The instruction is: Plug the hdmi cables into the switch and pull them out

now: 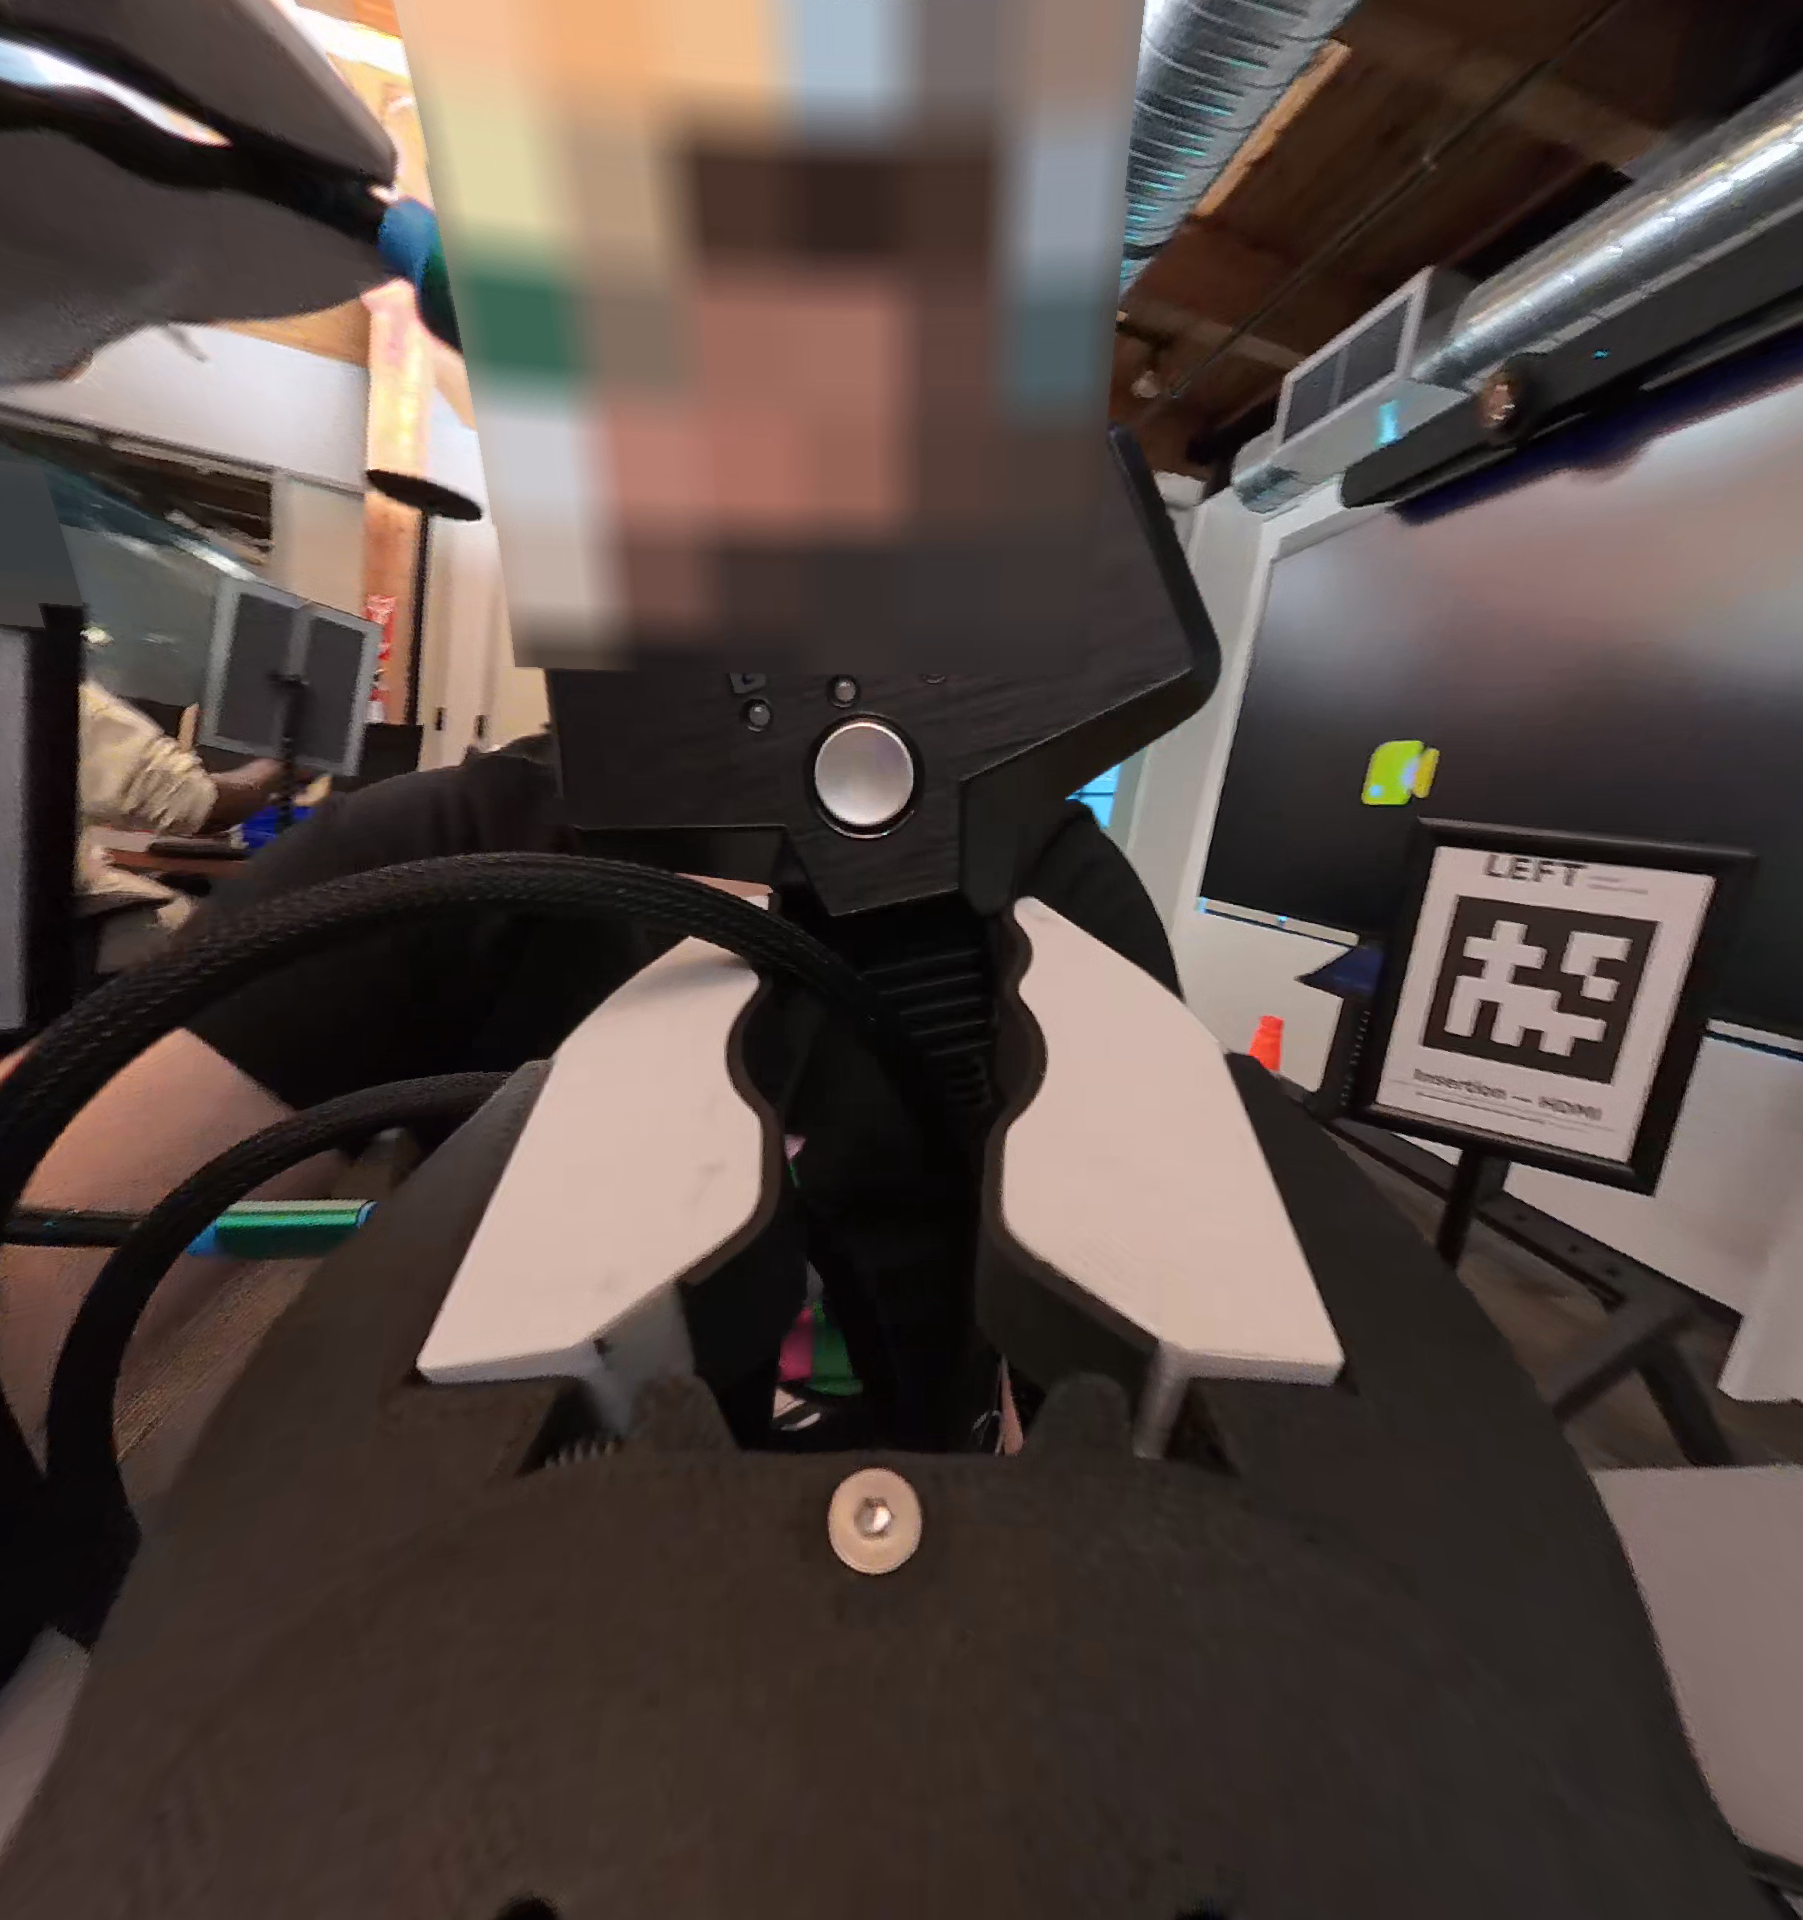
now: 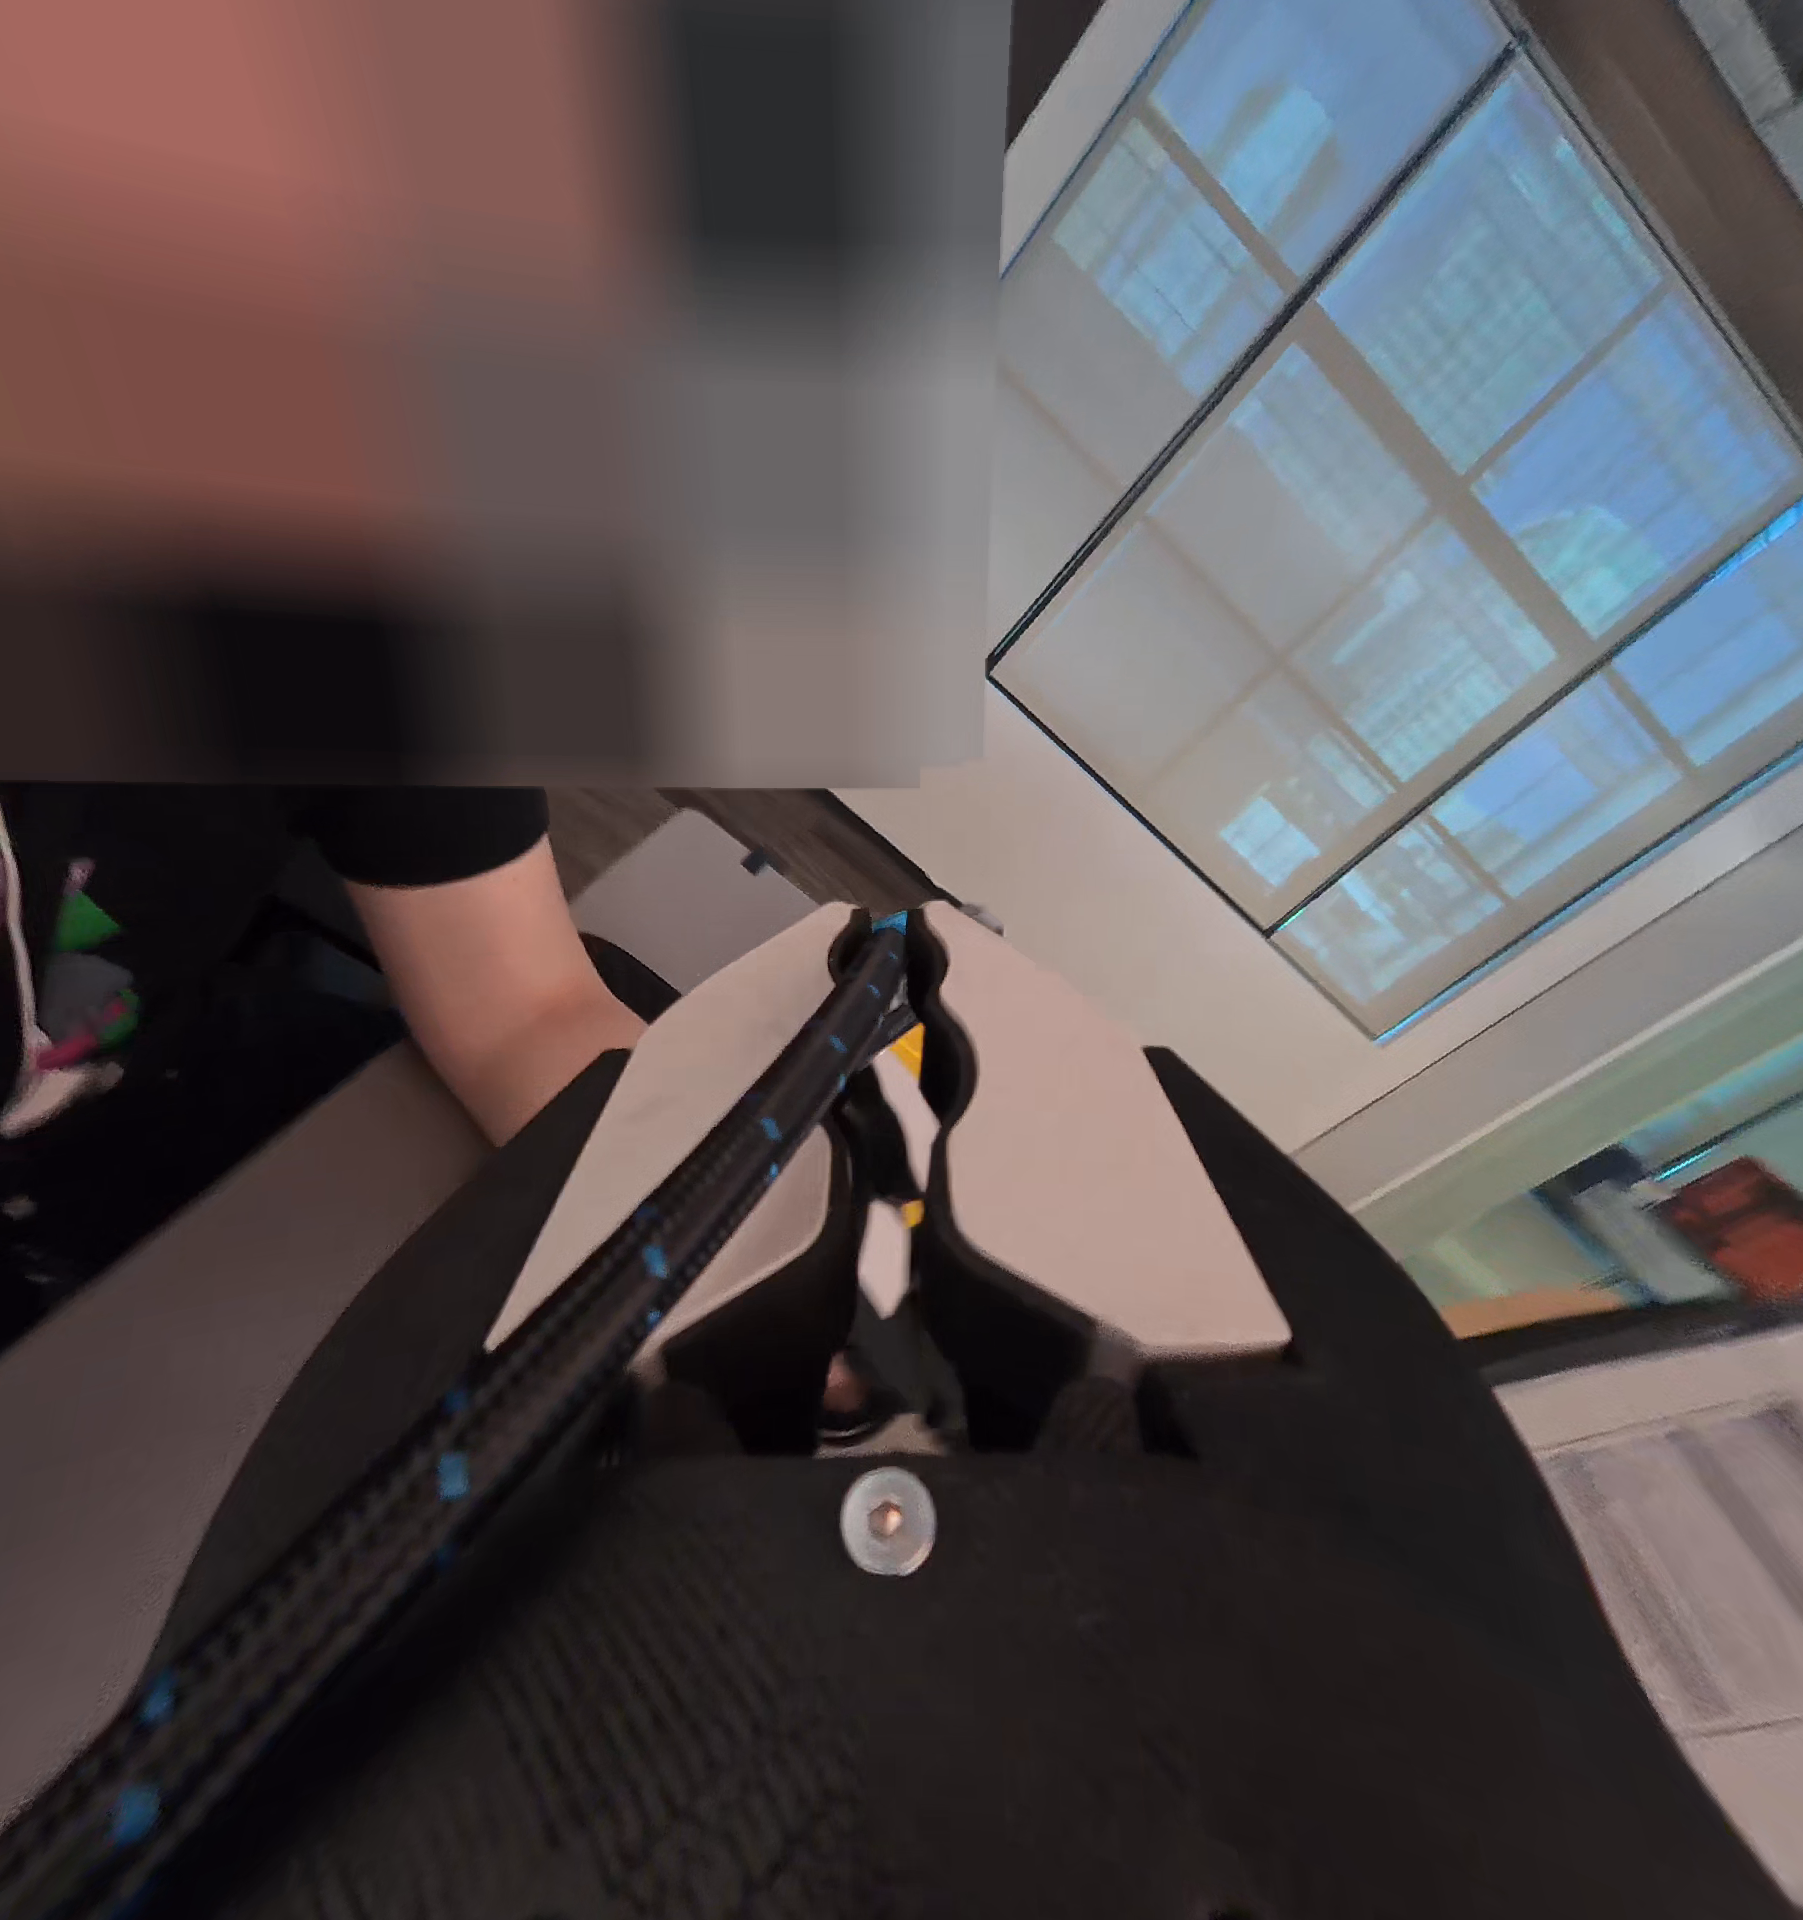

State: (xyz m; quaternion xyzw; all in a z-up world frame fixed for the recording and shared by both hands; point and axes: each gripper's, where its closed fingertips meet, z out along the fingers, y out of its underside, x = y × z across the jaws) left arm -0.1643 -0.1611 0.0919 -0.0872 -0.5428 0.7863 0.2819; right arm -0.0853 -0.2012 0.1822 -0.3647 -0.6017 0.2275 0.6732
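My left gripper [image 1: 881, 935] is shut on the ribbed neck [image 1: 938, 1008] of the black HDMI switch [image 1: 876, 769], which stands upright above the fingertips and has a silver button. A black braided cable [image 1: 253, 935] loops at the left of the fingers. A green and blue plug [image 1: 284, 1226] shows beyond the loop. My right gripper [image 2: 892, 925] is shut on a black braided HDMI cable with blue flecks [image 2: 668, 1216]. That cable runs from the lower left across the left finger to the fingertips, where a blue end [image 2: 892, 921] shows. Something yellow [image 2: 907, 1039] sits between the fingers.
A framed marker sign on a stand [image 1: 1546, 997] stands at the right before a big dark screen [image 1: 1499, 675], with an orange cone [image 1: 1266, 1039] beside it. A person sits at back left [image 1: 138, 790]. A bare arm [image 2: 481, 966] rests near my right gripper. The right wrist view tilts up at a window [image 2: 1448, 520]. The grippers' ends are close to 12 cm from one another.
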